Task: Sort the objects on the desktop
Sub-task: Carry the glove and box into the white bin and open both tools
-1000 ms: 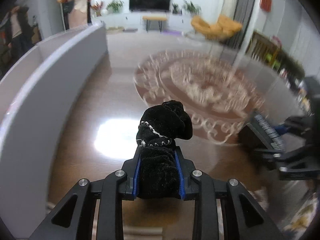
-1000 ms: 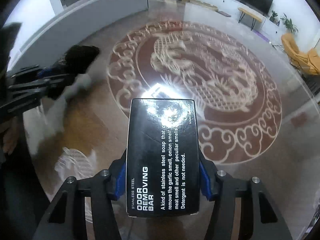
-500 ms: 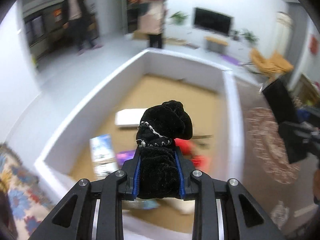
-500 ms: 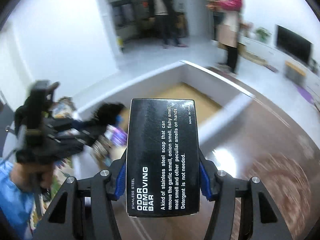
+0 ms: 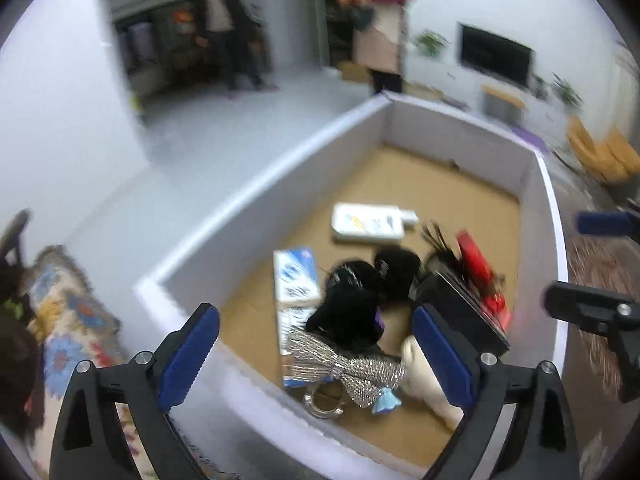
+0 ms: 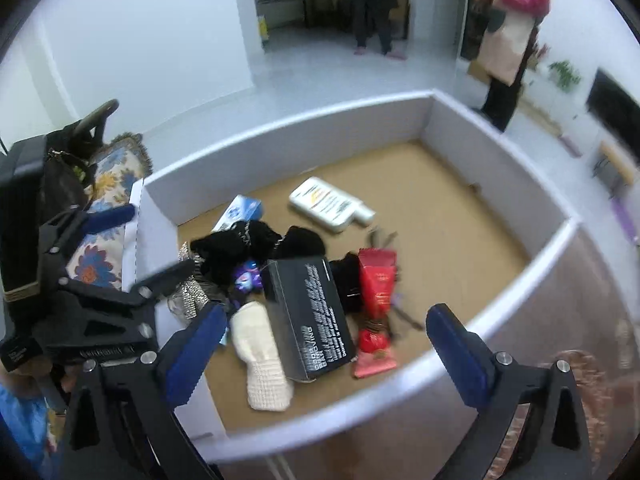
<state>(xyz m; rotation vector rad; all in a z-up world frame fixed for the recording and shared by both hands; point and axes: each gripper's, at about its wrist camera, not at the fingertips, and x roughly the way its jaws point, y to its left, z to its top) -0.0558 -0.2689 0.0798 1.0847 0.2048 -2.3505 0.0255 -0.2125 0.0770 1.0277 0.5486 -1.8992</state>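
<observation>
Both grippers are positioned above the white-walled box (image 6: 500, 168), and both are spread wide with nothing between the pads. The left gripper (image 5: 316, 356) is seen over the near-left corner of the box; the right gripper (image 6: 324, 356) is seen over the near edge. In the right wrist view the left gripper (image 6: 120, 280) is also visible at the left wall.

The step in hand is judged to be the release stage of sorting: the items lie inside the box and neither gripper holds anything. The next move is judged to call for withdrawal of both grippers from the box toward the glossy desk (image 6: 580, 360) at the right, where any remaining objects would be collected. Whether objects remain there cannot be told.

The black odor-bar box (image 6: 308, 316) lies flat near the near edge of the box floor, white lettering up, touching the cream knitted item (image 6: 260, 356) on its left and just beside the red packet (image 6: 376, 304) on its right. The black fabric bundle (image 5: 352, 308) rests toward the left wall, over the silver sequined bow (image 5: 344, 368) and beside the blue-and-white carton (image 5: 296, 280). A white bottle (image 6: 328, 204) lies apart toward the far wall. The bundle appears soft and crumpled; the odor-bar box appears rigid and square-edged.
</observation>
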